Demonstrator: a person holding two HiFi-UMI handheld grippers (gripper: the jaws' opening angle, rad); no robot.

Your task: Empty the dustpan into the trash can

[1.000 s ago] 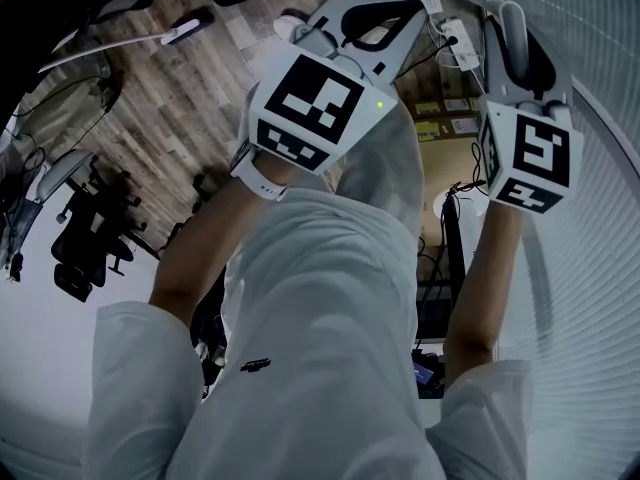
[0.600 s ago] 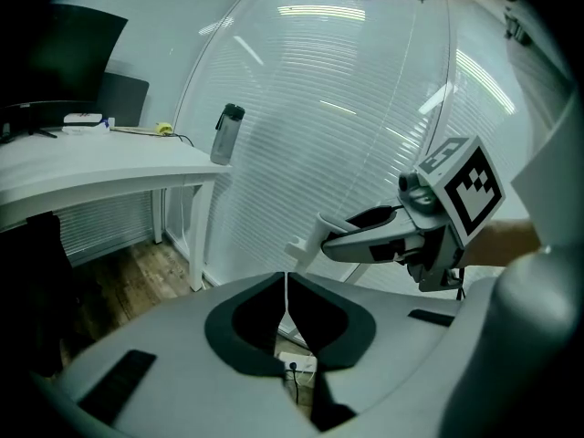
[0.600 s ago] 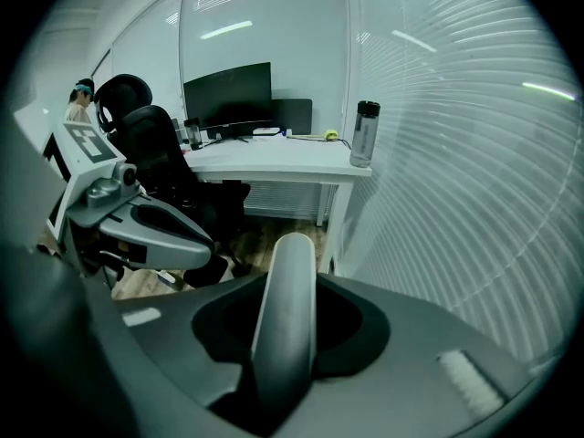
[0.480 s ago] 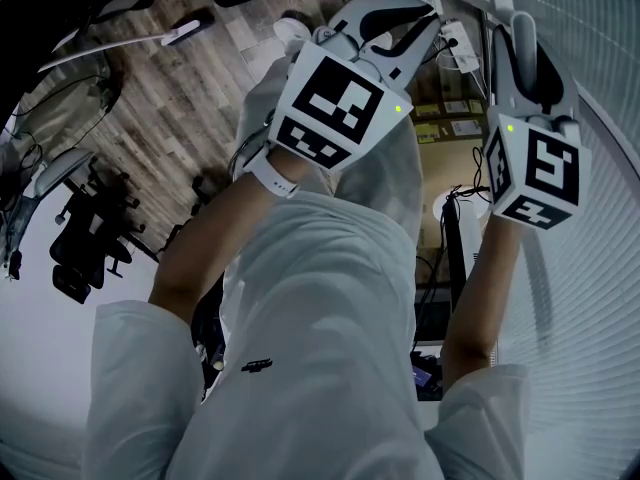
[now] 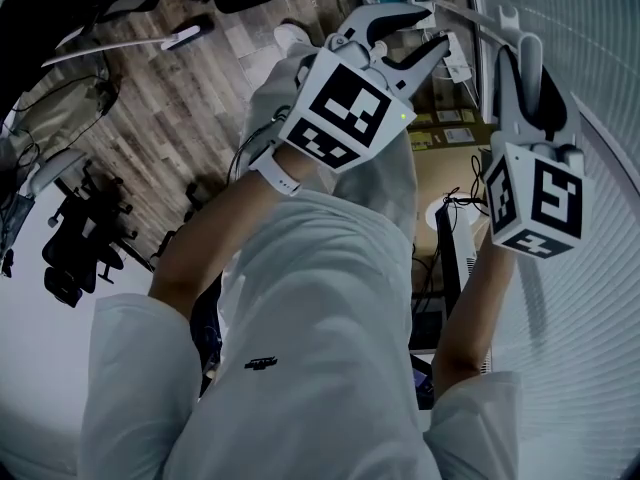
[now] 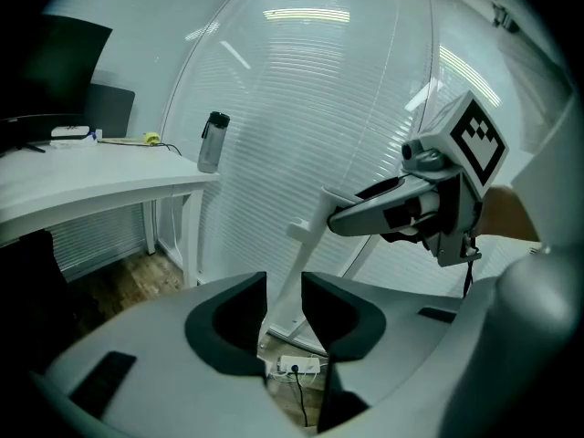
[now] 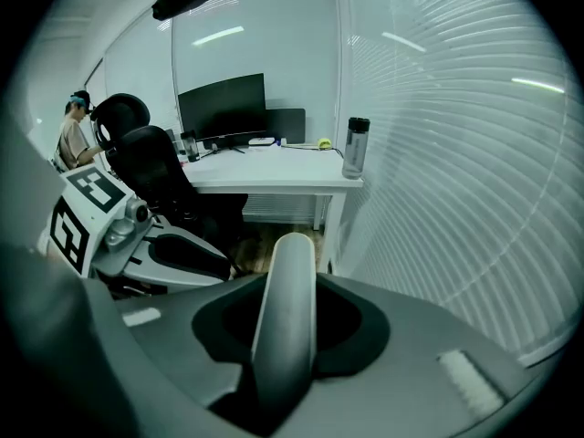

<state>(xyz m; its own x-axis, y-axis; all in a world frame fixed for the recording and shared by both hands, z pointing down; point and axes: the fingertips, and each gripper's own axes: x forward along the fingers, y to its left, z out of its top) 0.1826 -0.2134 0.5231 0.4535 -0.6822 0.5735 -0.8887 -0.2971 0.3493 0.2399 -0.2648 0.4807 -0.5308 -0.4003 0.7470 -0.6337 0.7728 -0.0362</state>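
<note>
Opening up on the left: the left gripper has just spread its fingers, which sat pressed together a second ago. Nothing lies between them now. Through the gap you only see the white handle of the dustpan, well beyond, with a power strip on the floor below it.

Over on the right, no change in the grip. The right gripper has its fingers pinching that handle, and the rounded end pokes out past them. In the head view this gripper has come up a touch closer to the camera, close by the blinds at the far right.

So the dustpan hangs from the right gripper alone, and its pan is out of every view. The trash can is nowhere to be seen either. My read: the left gripper has freed itself, perhaps to take a second hold for the tip. The emptying looks not yet begun, and the can has to be found first.
</note>
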